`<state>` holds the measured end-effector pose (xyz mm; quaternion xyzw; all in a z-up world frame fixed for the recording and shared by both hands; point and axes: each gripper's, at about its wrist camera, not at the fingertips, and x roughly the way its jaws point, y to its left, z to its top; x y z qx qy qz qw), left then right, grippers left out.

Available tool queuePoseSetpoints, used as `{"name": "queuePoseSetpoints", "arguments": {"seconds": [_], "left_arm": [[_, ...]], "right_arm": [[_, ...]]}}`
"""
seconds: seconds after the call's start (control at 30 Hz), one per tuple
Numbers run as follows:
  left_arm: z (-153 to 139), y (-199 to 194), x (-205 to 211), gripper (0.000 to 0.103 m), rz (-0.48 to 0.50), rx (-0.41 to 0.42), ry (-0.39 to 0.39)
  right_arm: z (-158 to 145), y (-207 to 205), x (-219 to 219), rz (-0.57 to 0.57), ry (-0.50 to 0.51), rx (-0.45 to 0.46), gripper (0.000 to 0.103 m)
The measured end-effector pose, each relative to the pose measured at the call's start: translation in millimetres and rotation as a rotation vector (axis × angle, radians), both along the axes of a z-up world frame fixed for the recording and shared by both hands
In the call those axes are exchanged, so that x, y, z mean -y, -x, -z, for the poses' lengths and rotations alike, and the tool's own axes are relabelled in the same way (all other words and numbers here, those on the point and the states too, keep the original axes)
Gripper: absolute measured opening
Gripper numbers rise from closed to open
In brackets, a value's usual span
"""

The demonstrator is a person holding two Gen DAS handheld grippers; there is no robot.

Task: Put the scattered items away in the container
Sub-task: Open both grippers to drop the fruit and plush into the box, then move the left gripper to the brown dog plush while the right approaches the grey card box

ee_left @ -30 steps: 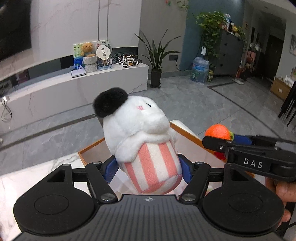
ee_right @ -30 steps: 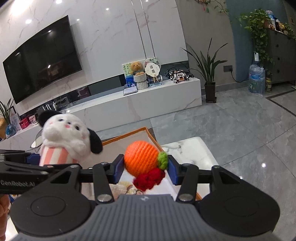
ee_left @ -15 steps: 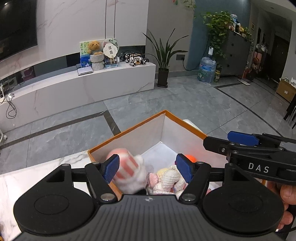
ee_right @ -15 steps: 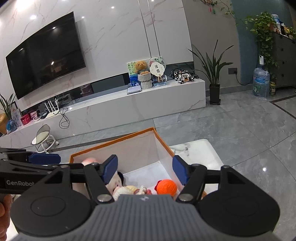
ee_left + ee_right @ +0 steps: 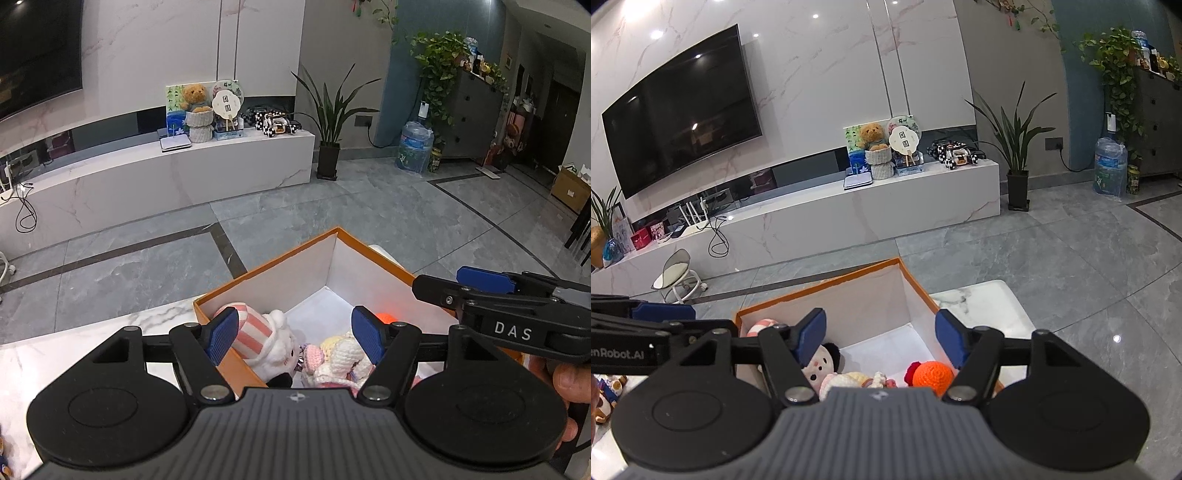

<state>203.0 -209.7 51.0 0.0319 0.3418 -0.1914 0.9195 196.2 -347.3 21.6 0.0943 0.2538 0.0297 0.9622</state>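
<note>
Resting inside the orange box (image 5: 373, 255), the striped plush dog (image 5: 263, 341) lies on its side just below my left gripper (image 5: 294, 334), whose jaws are spread and hold nothing. My right gripper (image 5: 882, 335) hangs beside it, jaws spread too, with the orange crochet ball (image 5: 931, 376) under them near a pale knitted doll (image 5: 849, 380). The box sits on the marble bench (image 5: 982, 302).

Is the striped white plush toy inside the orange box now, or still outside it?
Inside. The striped plush toy lies on its side within the orange box, against the near wall, beside the crocheted doll. The left claw is open, holding nothing.
</note>
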Motion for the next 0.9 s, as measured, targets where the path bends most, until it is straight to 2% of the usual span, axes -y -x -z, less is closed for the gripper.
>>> {"name": "queuePoseSetpoints", "arguments": {"seconds": [0.23, 0.4, 0.63, 0.9], "left_arm": [[-9.3, 2.2, -16.0, 0.080, -0.014, 0.014, 0.005], [-17.2, 9.5, -41.8, 0.080, -0.039, 0.023, 0.005], [-33.9, 28.3, -106.6, 0.080, -0.118, 0.049, -0.005], [-42.5, 51.0, -198.4, 0.080, -0.256, 0.062, -0.004]], "right_arm": [[-8.7, 1.4, -9.0, -0.007, 0.004, 0.020, 0.068], [-16.7, 3.4, -23.2, -0.030, 0.010, 0.041, 0.068], [-21.1, 5.4, -58.8, -0.102, 0.061, 0.054, 0.068], [-22.2, 11.7, -102.1, -0.205, 0.136, 0.066, 0.068]]}}
